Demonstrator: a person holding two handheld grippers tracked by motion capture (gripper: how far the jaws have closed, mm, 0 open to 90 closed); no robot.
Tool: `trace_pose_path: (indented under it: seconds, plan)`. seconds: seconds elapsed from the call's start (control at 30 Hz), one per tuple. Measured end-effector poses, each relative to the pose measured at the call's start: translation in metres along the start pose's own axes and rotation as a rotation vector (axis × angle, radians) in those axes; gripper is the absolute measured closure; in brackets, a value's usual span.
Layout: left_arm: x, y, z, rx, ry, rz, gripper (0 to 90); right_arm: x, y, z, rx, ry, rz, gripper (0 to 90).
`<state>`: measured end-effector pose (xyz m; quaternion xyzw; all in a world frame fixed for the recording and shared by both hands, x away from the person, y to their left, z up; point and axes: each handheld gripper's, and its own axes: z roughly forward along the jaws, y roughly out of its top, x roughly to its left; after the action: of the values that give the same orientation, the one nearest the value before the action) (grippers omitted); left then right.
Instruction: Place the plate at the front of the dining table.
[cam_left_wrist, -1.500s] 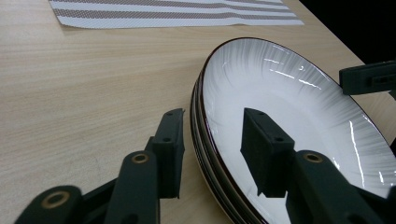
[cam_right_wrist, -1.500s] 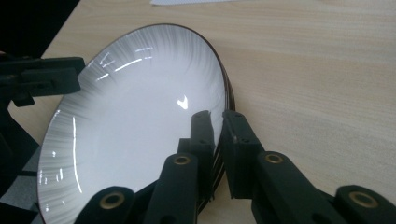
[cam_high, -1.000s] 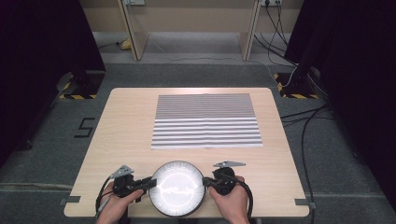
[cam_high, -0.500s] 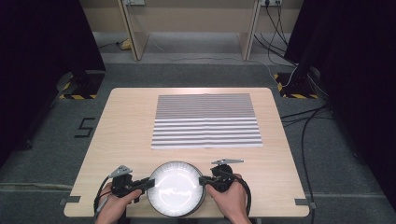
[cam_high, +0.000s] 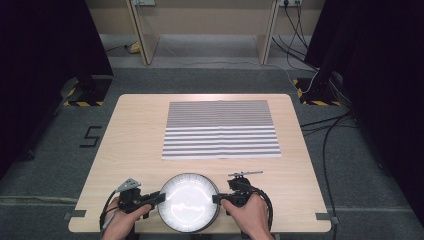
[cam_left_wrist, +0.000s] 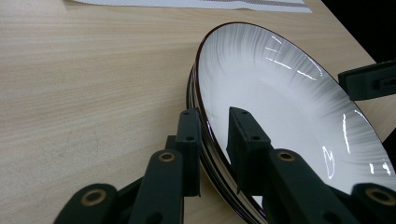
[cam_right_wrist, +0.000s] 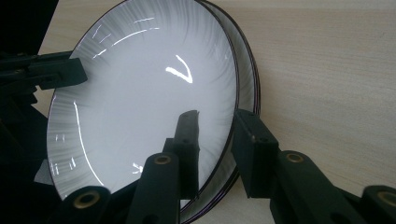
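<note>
A pale wood table with rounded corners stands on grey carpet. At the left, black curtain hangs beside a black stand foot with yellow-and-black striped tape, and a "5" is marked on the floor by the table's left edge. Behind the table are the legs of a wooden desk. A striped mat of grey and white bands lies flat on the far middle of the table, its bands running left to right. At the right, cables trail over the carpet past a second taped stand foot and more dark curtain.

The plates sit at the table's near edge, midway between the hands, well short of the mat. They are round, white with a dark rim and fine grey rays, facing up; being round, they have no long axis to tell. Both gripper views show a stack: a second rim lies under the top one.

The left gripper lies level, pointing right, its jaws clamped over the stack's left rim, one inside the top plate and one outside. The right gripper points left, its jaws astride the right rim; they have just been opening, and a gap shows at the outer jaw.
</note>
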<state>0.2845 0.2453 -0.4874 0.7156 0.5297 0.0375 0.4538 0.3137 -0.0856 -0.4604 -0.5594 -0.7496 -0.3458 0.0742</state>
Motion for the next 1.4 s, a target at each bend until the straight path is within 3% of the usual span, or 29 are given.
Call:
trace_pose_path:
  seconds: [0.17, 0.37, 0.4, 0.57, 0.6, 0.73, 0.87, 1.0, 1.13, 1.2, 1.4]
  plan:
    - [0.000, 0.000, -0.001, 0.003, 0.000, -0.006, 73.8, -0.001, 0.000, 0.001, -0.007, -0.001, 0.032, 74.5]
    - [0.002, 0.002, -0.006, 0.006, -0.001, -0.026, 72.8, 0.003, 0.003, 0.013, 0.020, 0.000, 0.055, 72.1]
    - [0.002, 0.002, -0.007, 0.011, -0.007, -0.028, 72.3, 0.005, 0.002, 0.017, 0.006, -0.027, 0.014, 73.2]
    - [0.003, 0.002, -0.008, 0.022, -0.016, -0.037, 72.1, 0.004, 0.002, 0.017, 0.006, -0.032, 0.014, 79.1]
    - [0.004, 0.003, -0.010, 0.024, -0.022, -0.041, 72.2, 0.004, 0.000, 0.017, -0.007, -0.052, -0.017, 81.8]
    - [0.004, 0.002, -0.013, 0.046, -0.035, -0.054, 70.3, 0.004, 0.000, 0.017, -0.003, -0.048, -0.018, 81.8]
    - [0.004, -0.001, -0.011, 0.079, -0.059, -0.099, 68.0, 0.005, 0.001, 0.017, 0.005, -0.053, -0.022, 81.9]
    - [-0.002, 0.004, -0.006, 0.113, -0.011, -0.083, 69.7, 0.004, 0.003, 0.018, 0.003, -0.056, -0.027, 82.7]
    - [-0.003, 0.005, -0.004, 0.109, 0.007, -0.080, 71.9, 0.002, 0.003, 0.019, -0.030, -0.052, -0.042, 83.5]
    - [-0.007, 0.006, 0.001, 0.119, 0.036, -0.043, 74.5, 0.003, 0.006, 0.015, -0.082, -0.066, -0.060, 85.6]
    - [-0.006, 0.010, 0.000, 0.080, 0.050, -0.058, 78.1, 0.007, 0.006, 0.011, -0.154, -0.085, -0.081, 86.7]
